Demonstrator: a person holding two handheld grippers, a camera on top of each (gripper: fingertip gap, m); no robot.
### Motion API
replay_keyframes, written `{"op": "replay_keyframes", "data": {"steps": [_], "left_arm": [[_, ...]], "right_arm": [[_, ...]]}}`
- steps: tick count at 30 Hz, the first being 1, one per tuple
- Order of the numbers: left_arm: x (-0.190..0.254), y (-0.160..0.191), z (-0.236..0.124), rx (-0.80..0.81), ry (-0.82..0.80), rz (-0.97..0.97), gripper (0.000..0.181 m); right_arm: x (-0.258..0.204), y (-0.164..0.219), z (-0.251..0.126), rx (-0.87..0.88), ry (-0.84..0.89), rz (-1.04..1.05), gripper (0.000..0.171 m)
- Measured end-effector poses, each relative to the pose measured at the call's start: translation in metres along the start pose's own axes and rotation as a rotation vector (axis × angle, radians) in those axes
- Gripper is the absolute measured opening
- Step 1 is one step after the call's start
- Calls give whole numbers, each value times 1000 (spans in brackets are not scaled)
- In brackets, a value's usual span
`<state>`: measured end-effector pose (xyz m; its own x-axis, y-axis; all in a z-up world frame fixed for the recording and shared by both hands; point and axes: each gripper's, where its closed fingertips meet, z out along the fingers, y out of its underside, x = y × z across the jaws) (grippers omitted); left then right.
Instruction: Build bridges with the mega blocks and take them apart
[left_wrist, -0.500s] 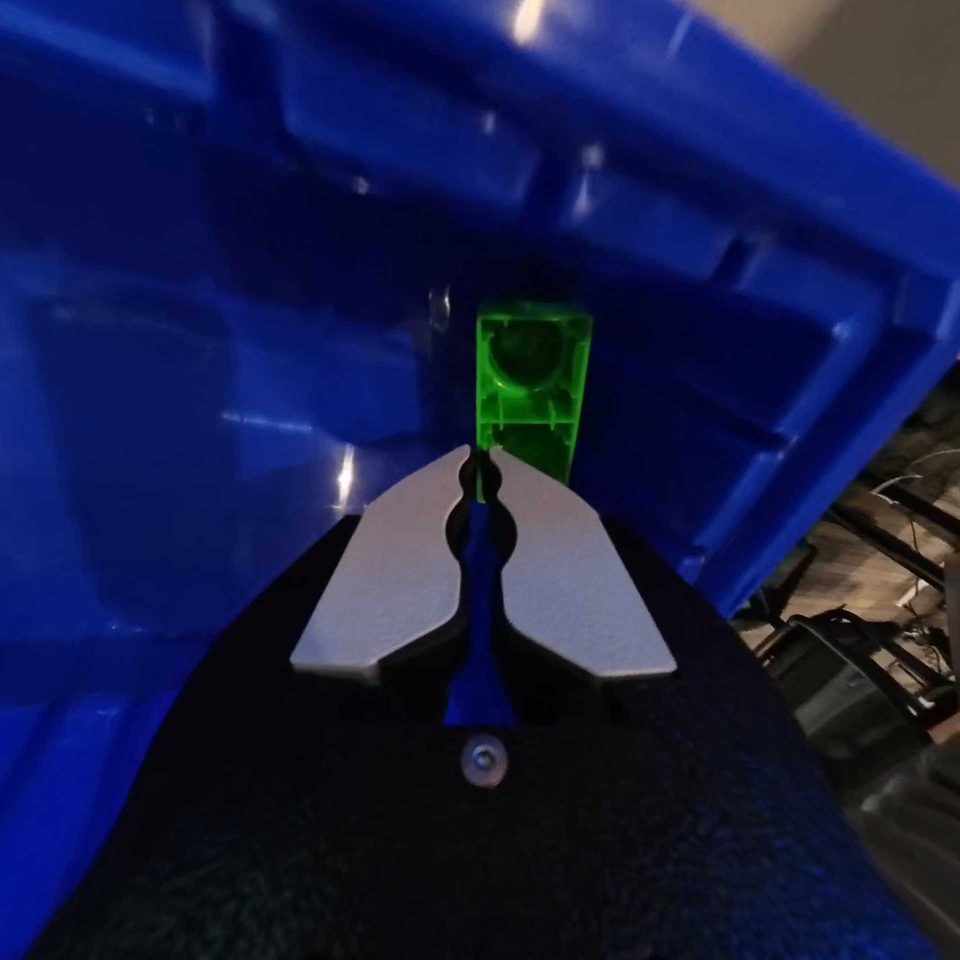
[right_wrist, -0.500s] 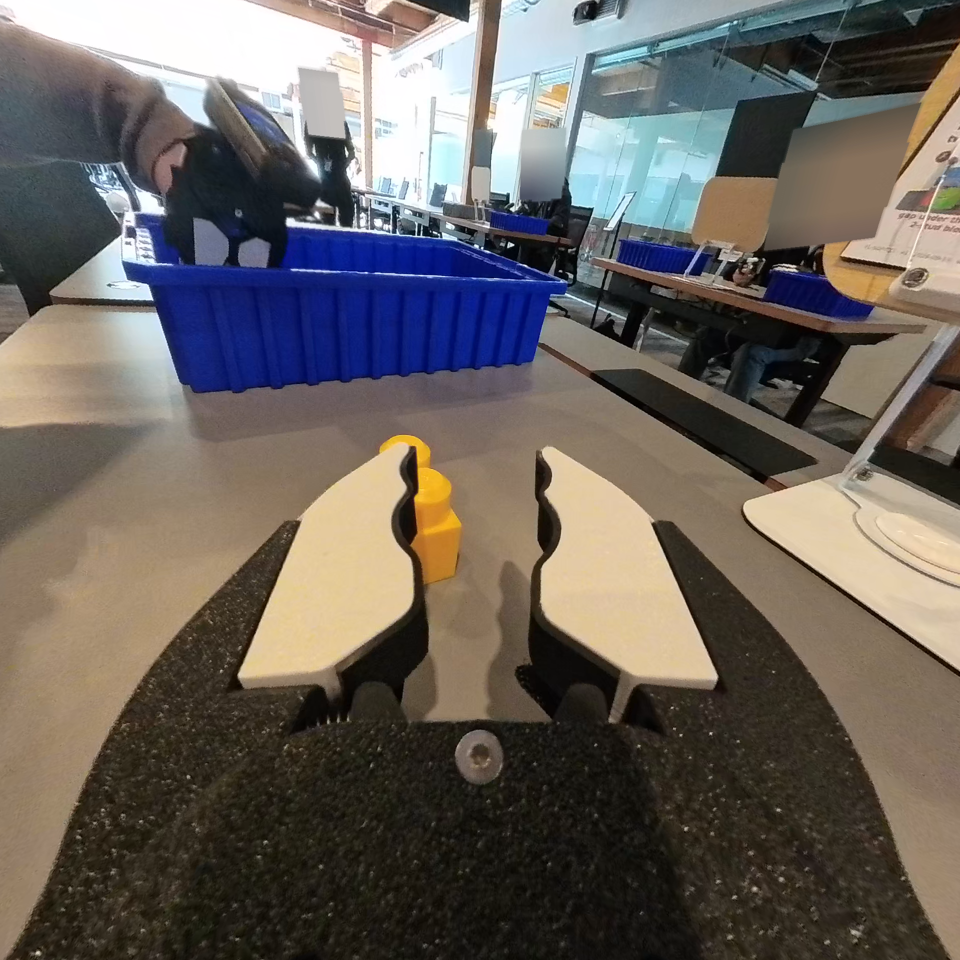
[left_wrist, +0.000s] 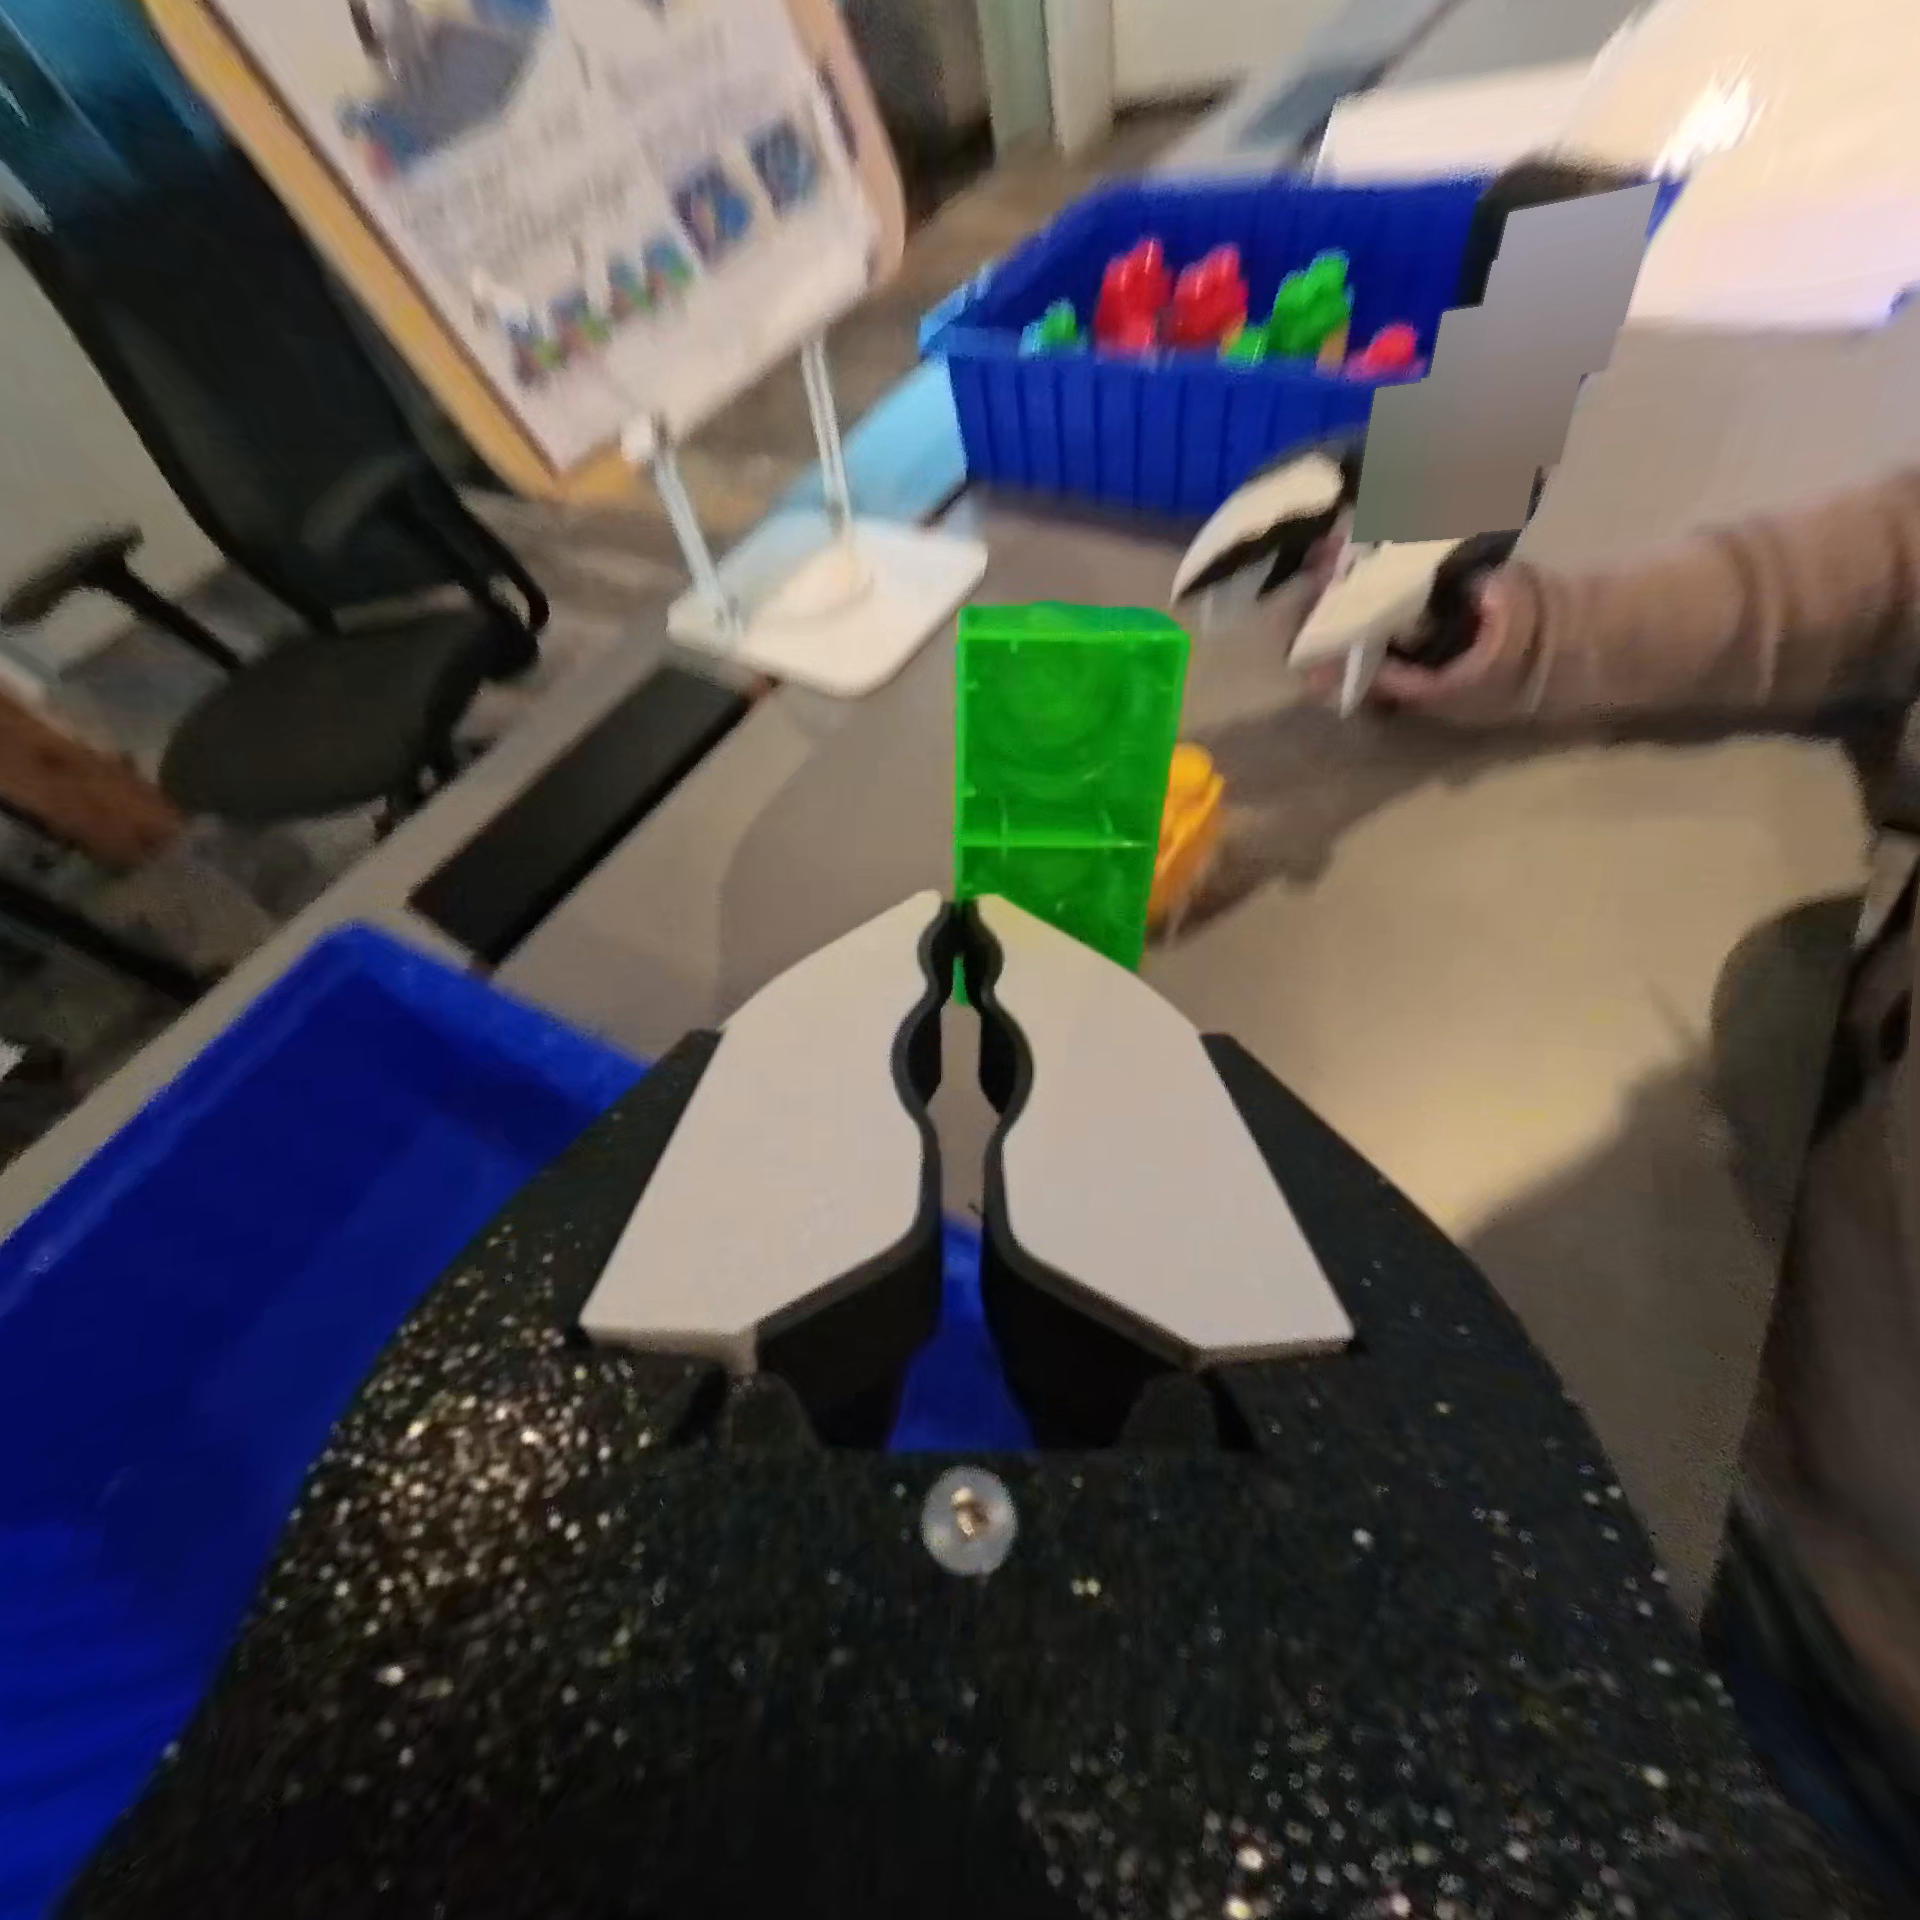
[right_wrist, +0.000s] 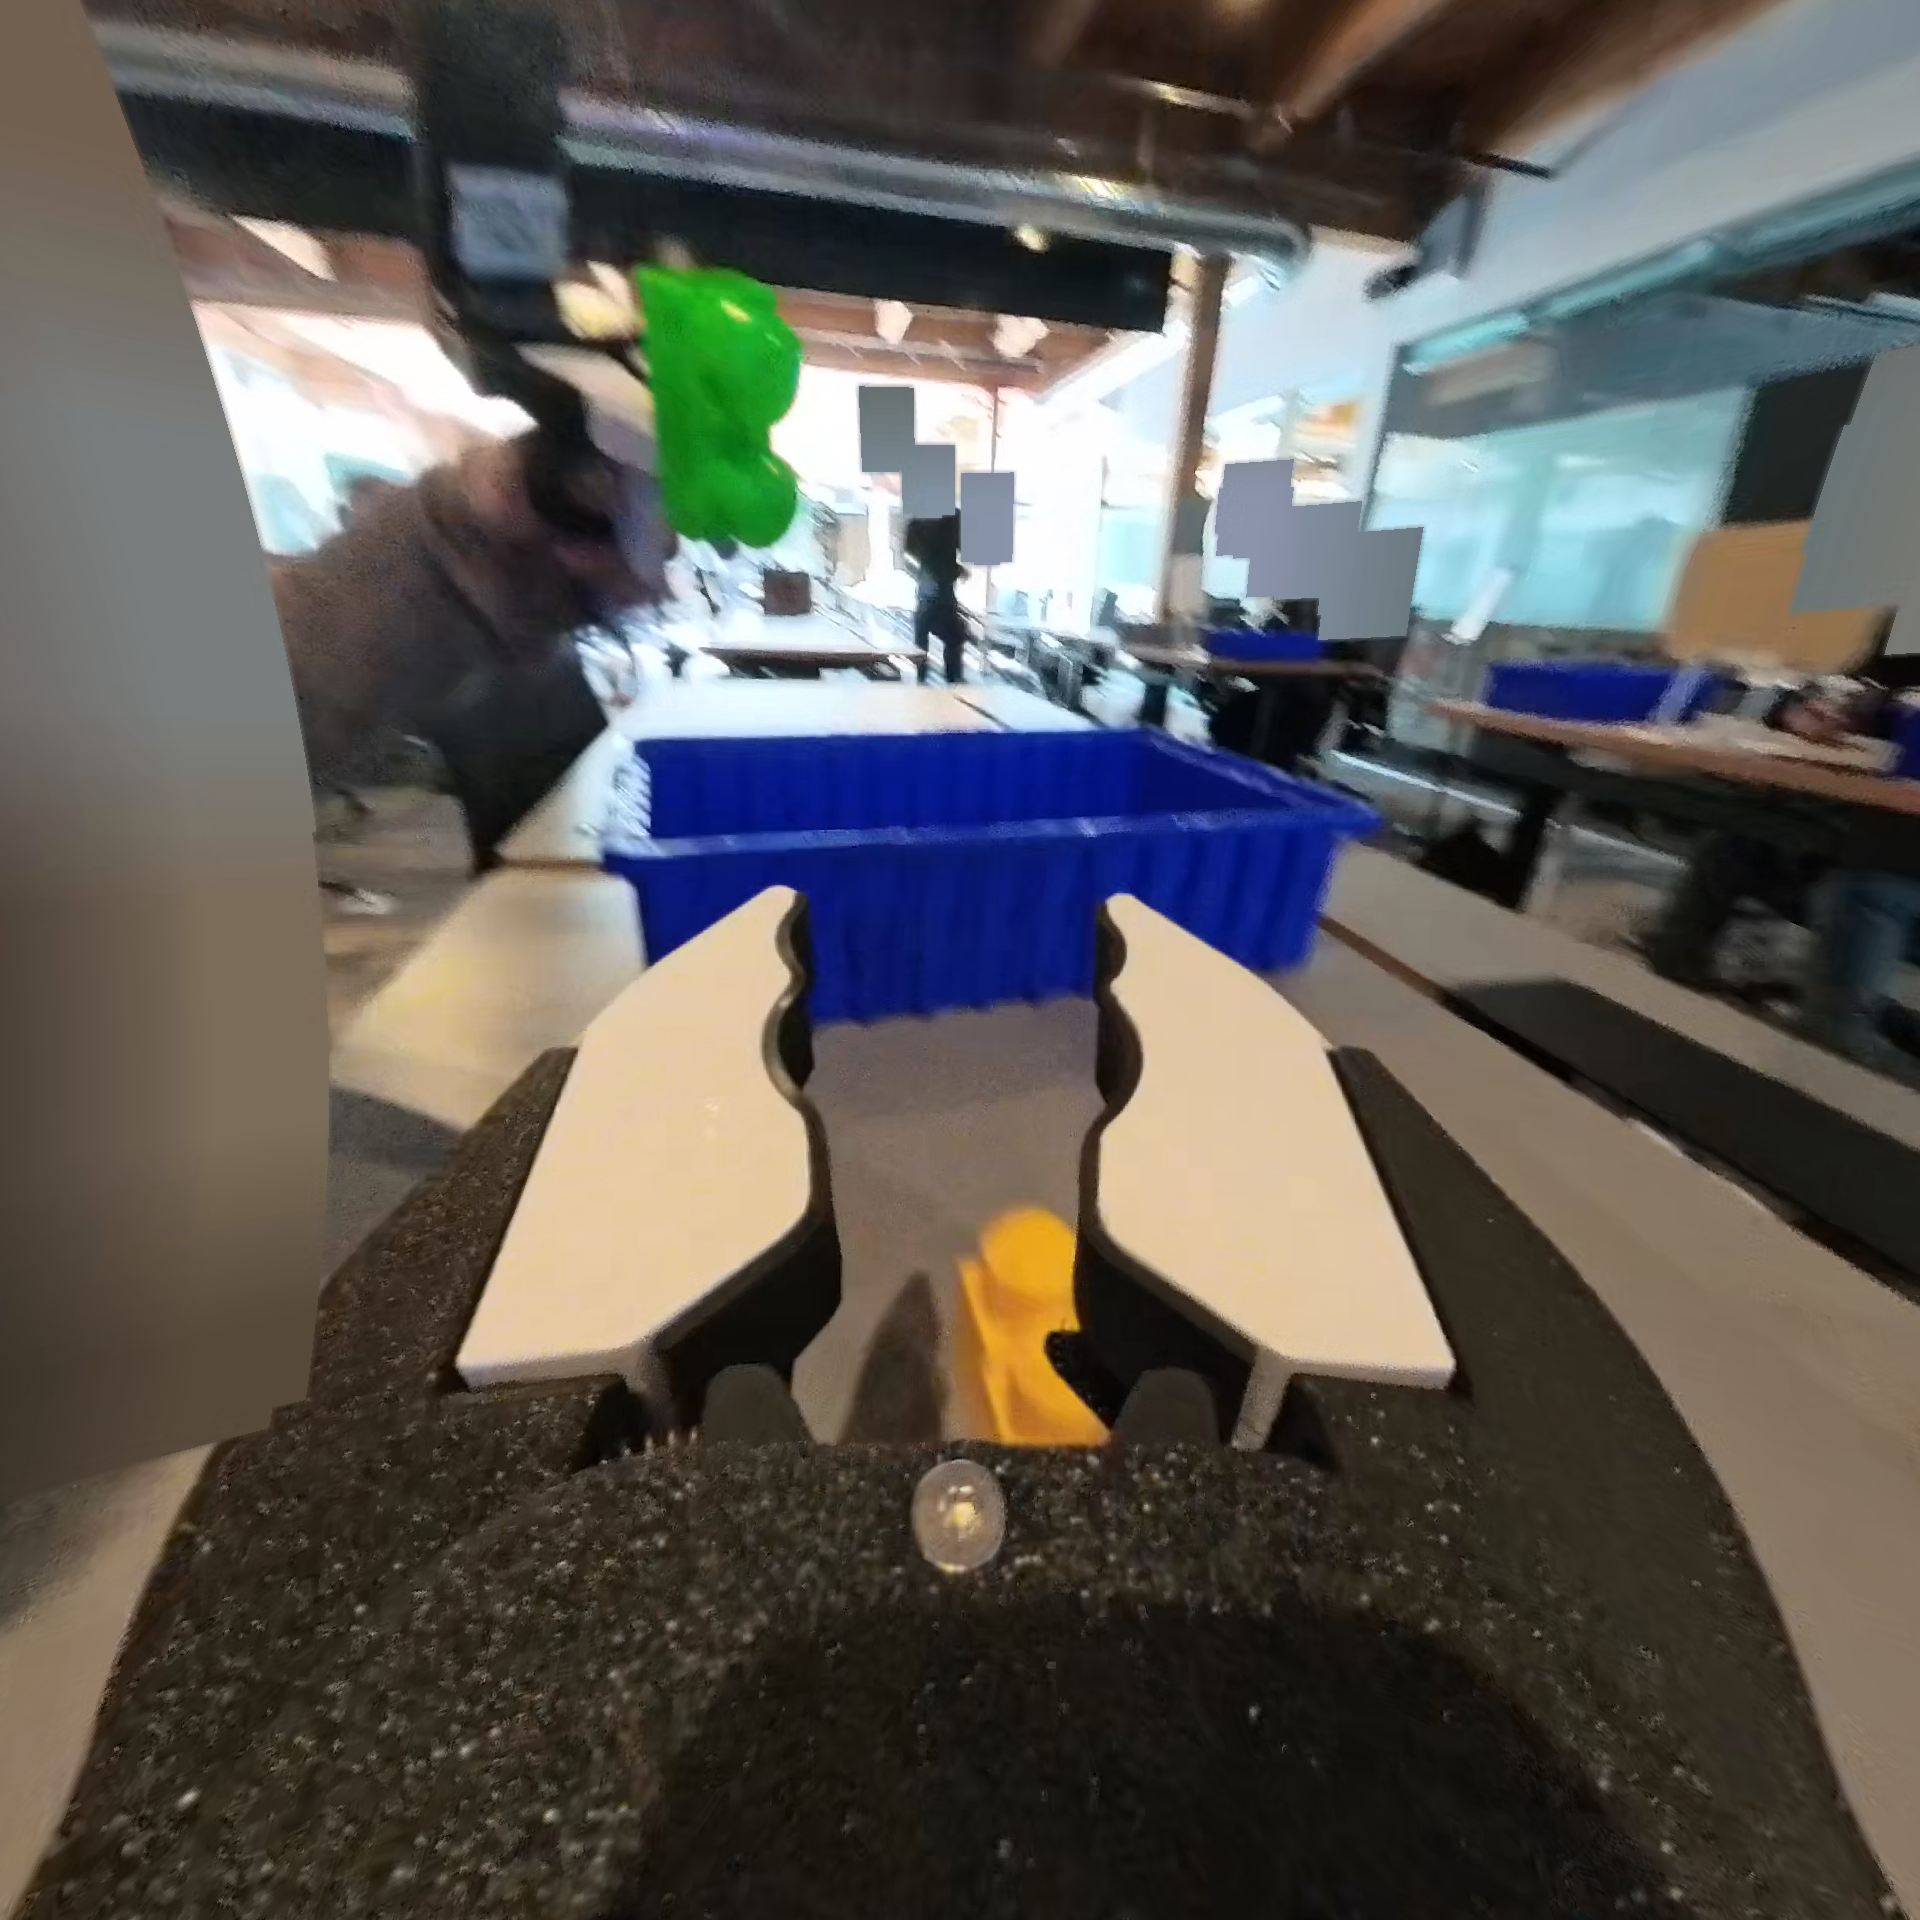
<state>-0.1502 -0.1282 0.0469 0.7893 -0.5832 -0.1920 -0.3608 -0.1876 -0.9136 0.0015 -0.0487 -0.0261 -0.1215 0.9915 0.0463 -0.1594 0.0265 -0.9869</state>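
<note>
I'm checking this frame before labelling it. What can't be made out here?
- Yellow block, right wrist view: blurred, its base hidden behind the right hand-held gripper.
- Green block, left wrist view: its gripped end hidden by the left hand-held gripper.
- Blue bin, right wrist view: its front wall hides any contents.

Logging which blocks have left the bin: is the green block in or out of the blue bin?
Out. The left gripper holds the green block in the air, past the blue bin.

Both pictures are bright but smeared by motion. Windows at 12 o'clock glare white in the right view. Edges bend. Soft shadows lie on the surface (left_wrist: 1558, 1039).
</note>
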Motion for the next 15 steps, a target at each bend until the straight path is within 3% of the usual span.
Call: {"op": "replay_keyframes", "data": {"steps": [7,9,13,15], "left_arm": [[64,-49,59,306,205,-97,1],[78,-52,74,335,277,-135,1],[94,-52,98,365,339,-159,1],[96,-51,104,383,327,-150,2]], "right_arm": [[-53,-83,48,223,-301,91,71],[-58,-91,48,236,-338,94,64],[-61,-90,35,187,-393,64,34],[-53,-89,27,130,-376,29,33]]}}
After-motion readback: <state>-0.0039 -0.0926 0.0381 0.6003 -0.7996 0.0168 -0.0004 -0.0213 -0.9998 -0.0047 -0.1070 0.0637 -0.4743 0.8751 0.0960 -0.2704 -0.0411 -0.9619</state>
